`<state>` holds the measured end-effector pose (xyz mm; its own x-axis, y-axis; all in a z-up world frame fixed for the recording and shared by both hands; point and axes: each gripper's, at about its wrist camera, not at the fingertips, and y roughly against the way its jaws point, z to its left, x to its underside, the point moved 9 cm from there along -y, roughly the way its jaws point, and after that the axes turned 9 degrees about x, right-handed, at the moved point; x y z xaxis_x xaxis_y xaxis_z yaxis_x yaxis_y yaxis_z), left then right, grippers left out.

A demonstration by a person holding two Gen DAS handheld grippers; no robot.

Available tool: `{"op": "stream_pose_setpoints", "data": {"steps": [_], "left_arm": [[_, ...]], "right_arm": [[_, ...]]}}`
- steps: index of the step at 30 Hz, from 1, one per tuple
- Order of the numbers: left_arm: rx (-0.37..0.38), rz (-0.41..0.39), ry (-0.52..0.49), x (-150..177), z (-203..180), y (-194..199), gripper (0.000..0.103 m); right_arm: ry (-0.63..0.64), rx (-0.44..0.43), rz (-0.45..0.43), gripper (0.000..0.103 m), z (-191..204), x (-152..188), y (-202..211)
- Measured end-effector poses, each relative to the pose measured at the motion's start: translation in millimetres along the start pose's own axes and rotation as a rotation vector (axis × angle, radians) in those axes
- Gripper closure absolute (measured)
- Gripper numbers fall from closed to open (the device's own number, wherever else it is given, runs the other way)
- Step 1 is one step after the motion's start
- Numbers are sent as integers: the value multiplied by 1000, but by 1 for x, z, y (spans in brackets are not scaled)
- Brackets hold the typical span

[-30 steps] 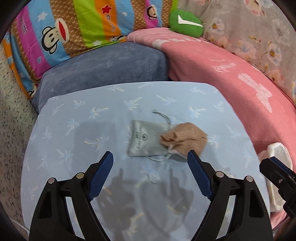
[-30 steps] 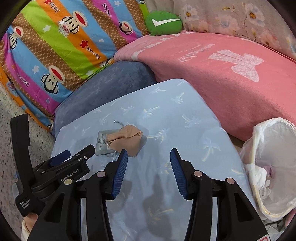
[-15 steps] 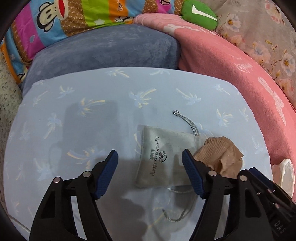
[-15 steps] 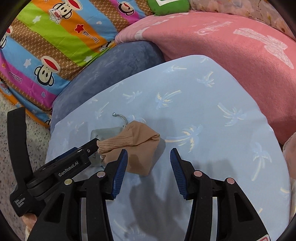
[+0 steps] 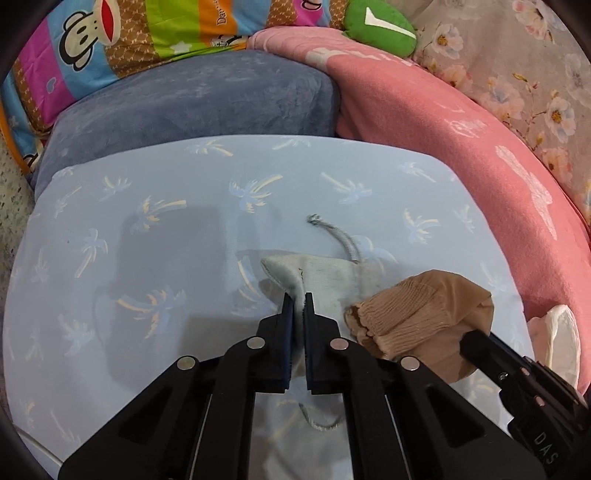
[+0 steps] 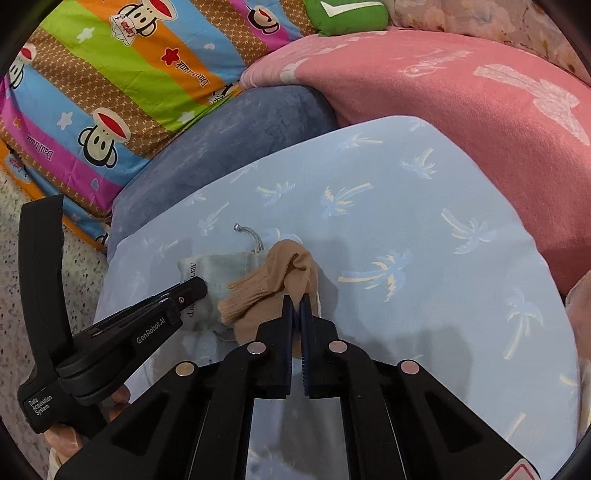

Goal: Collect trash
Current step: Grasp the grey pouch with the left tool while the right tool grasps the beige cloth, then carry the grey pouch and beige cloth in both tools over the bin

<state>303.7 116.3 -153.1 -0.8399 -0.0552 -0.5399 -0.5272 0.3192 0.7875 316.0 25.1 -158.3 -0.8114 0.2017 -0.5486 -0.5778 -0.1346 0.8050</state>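
A grey drawstring pouch (image 5: 325,277) lies on the light blue palm-print cushion (image 5: 184,229), its cord trailing away. My left gripper (image 5: 298,301) is shut on the pouch's near fold and bunches it up. A tan stocking (image 5: 424,314) lies right beside the pouch. My right gripper (image 6: 295,302) is shut on the tan stocking (image 6: 273,284), pinching its cloth. The pouch also shows in the right wrist view (image 6: 218,269), with the left gripper (image 6: 194,288) on it.
A grey-blue cushion (image 5: 192,99), a pink blanket (image 5: 461,147), a striped monkey-print pillow (image 6: 110,74) and a green cushion (image 5: 380,26) ring the blue cushion. A white bag rim (image 5: 557,339) sits at the right. Speckled floor (image 6: 37,288) lies at the left.
Both grippers moved down onto the cushion and closed: the left on the grey pouch, the right on the tan stocking. Both were open half a second ago.
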Motion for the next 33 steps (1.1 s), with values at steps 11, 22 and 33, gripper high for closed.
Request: {"op": "stream_pose_setpoints", "data": {"steps": [11,22,33], "left_arm": [[42,-62,-112,7,-70,53,98],[126,-109,-238,28,-155,92,98],[206,-102,-349,49,-233,99,98]], "right_arm": [[-52,23,-133,99,-43,1,102],[-133,67,-248,99,-113,12,194],[-245,139,-326,99,-195,24,253]]}}
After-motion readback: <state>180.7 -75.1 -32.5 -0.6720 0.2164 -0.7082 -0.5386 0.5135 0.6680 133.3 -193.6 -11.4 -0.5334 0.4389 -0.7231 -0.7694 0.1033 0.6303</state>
